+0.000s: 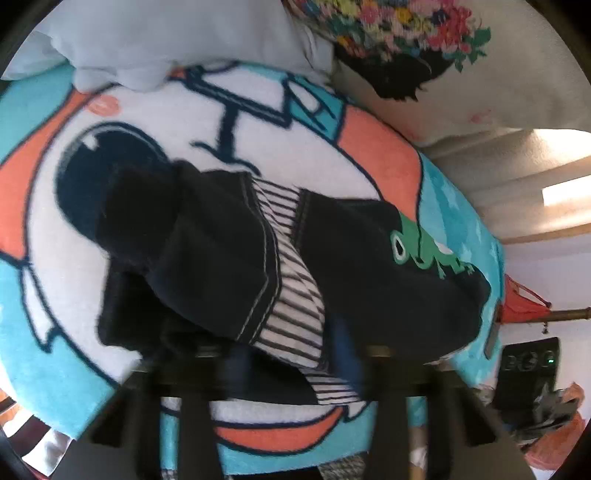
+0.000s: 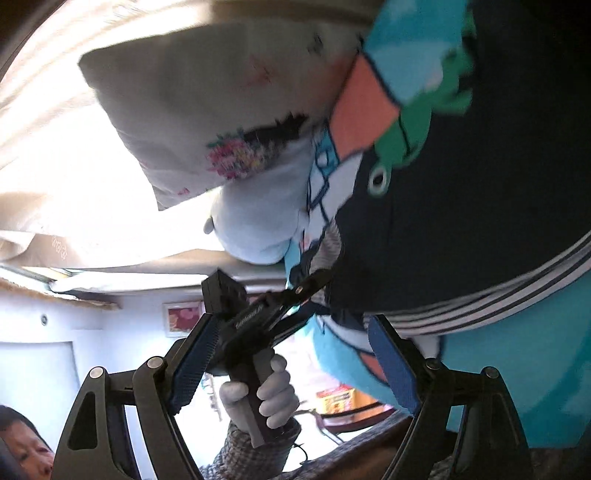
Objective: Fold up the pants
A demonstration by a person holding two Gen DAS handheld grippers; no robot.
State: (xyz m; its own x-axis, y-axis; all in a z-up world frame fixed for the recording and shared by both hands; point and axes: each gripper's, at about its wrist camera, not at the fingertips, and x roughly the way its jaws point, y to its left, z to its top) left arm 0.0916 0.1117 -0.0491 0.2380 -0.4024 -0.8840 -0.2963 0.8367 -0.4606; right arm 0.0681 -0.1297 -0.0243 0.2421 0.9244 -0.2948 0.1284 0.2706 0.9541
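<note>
Dark navy pants (image 1: 369, 266) with a striped lining and a green frog patch (image 1: 406, 247) lie crumpled on a cartoon blanket (image 1: 258, 122). At the bottom of the left wrist view my left gripper (image 1: 291, 358) is blurred, its blue pads closed on the pants' striped edge. The right wrist view shows that left gripper (image 2: 317, 278) from the side, held by a gloved hand (image 2: 273, 391) and pinching the edge of the pants (image 2: 461, 221). My right gripper (image 2: 291, 362) is open just short of the pants, no cloth between its blue pads (image 2: 391, 362).
A pale blue pillow (image 1: 166, 33) and a cream cushion with embroidered flowers (image 1: 406, 29) lie at the head of the bed. The blanket's right edge drops off beside a black device (image 1: 528, 365) and some clutter. A person is at the lower left of the right wrist view.
</note>
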